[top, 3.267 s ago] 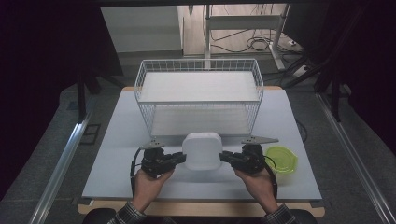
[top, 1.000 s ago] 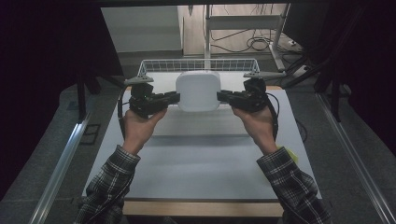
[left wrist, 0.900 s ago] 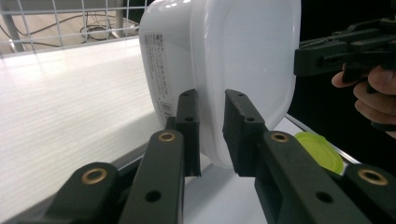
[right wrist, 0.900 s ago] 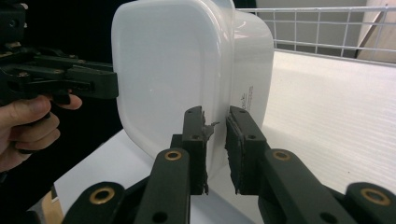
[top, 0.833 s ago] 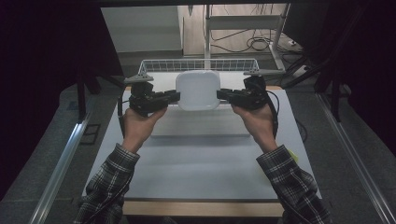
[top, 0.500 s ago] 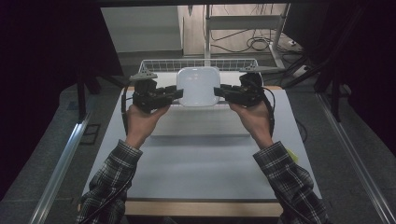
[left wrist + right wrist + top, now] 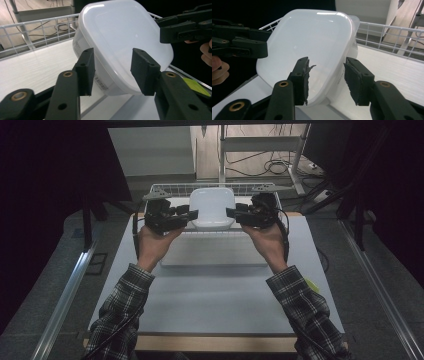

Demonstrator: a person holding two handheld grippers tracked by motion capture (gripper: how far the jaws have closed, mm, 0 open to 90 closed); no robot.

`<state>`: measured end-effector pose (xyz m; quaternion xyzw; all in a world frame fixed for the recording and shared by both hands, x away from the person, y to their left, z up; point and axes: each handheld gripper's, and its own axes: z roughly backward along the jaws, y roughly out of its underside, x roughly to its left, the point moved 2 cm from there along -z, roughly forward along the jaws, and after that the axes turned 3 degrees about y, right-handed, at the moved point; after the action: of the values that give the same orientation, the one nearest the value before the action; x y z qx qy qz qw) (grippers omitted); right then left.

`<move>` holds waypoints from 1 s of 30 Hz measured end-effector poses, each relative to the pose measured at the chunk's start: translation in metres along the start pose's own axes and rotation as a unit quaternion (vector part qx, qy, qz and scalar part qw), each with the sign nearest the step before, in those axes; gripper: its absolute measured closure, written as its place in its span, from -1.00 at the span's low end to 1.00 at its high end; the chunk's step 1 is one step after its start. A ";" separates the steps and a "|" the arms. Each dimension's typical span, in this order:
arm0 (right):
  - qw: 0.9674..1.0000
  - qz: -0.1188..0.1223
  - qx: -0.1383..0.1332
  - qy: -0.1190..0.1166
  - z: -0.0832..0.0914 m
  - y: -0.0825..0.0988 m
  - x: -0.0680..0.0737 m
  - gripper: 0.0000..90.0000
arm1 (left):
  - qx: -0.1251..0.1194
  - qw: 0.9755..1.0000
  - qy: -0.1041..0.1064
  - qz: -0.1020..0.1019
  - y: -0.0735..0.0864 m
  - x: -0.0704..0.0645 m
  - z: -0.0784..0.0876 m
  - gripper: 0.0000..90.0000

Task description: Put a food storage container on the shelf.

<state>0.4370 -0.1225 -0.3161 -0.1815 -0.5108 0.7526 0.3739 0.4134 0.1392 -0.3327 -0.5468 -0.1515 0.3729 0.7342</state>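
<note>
On table: one basket, one container.

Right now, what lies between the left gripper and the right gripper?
The white lidded container lies between the left gripper and the right gripper, inside the wire basket; the high view shows it. Both sets of jaws have just been opening.
</note>
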 end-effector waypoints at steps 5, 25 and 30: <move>1.000 0.003 -0.005 0.011 -0.006 -0.003 -0.001 0.20 | -0.007 1.000 -0.006 0.011 -0.004 0.006 -0.005 0.17; 0.999 0.038 -0.034 -0.013 0.022 0.014 0.011 0.95 | -0.014 0.999 0.027 -0.020 0.020 -0.015 0.017 0.80; 0.999 0.047 -0.010 -0.021 0.013 0.028 0.015 0.99 | 0.003 0.999 0.033 -0.016 0.032 -0.015 0.001 0.89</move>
<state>0.4085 -0.1249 -0.3345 -0.1930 -0.5165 0.7681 0.3256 0.3907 0.1331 -0.3589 -0.5541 -0.1344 0.3434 0.7463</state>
